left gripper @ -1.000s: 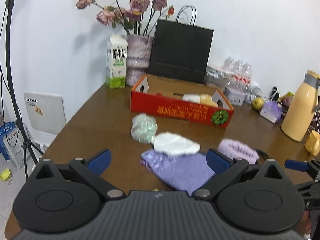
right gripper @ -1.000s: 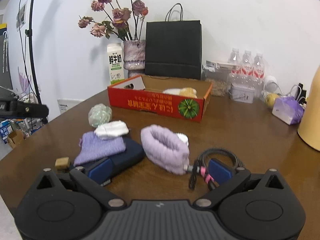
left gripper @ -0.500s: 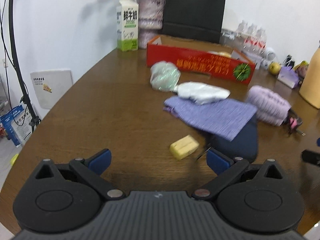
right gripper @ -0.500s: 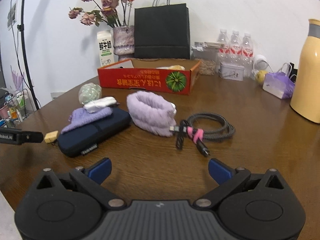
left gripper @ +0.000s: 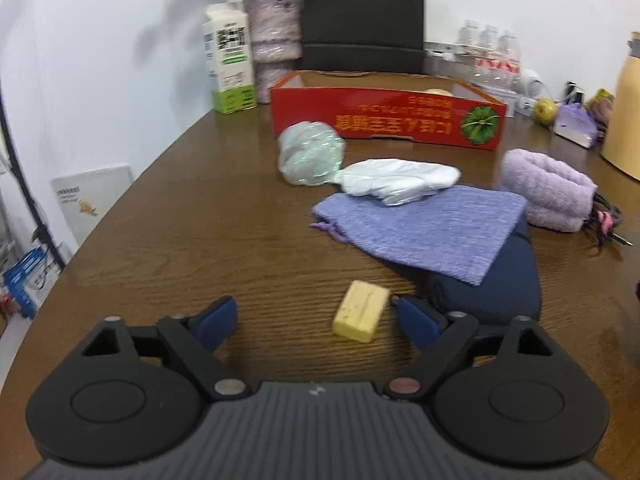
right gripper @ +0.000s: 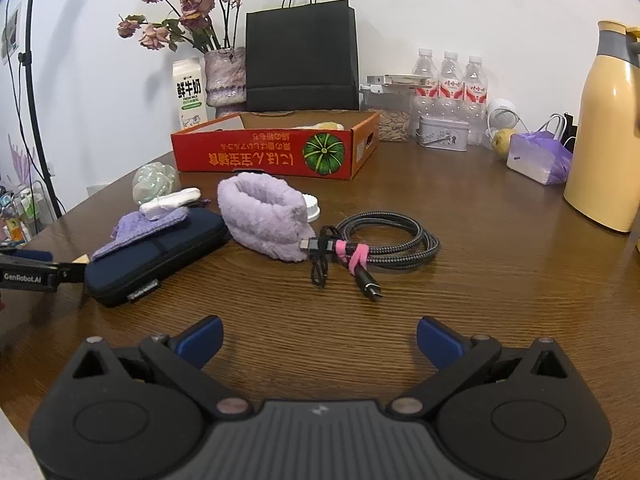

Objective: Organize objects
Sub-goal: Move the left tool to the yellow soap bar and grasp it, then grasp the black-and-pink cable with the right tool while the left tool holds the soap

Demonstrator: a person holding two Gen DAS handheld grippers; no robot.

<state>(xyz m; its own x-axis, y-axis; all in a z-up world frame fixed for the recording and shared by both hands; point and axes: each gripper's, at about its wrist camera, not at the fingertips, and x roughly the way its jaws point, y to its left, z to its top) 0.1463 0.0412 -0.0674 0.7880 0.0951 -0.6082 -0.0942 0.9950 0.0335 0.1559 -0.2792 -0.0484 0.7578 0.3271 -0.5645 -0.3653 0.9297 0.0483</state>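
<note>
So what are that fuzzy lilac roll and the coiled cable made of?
The lilac roll looks like plush fleece or terry: thick, matte, fluffy pile. The cable seems sheathed in braided fabric, going by its grey-black woven pattern, with a pink strap, possibly hook-and-loop, binding it.

Even light — blurred, bowed edges

Both tongs look identical: chunky matte black plastic, ribbed grey panel in the middle, two big round pivot housings either side of that panel. Left tongs [left gripper: 314,314] and right tongs [right gripper: 318,338] have blue finger pads [right gripper: 200,340], silver screws, and white "GenRobot.AI" lettering on the side.
</note>
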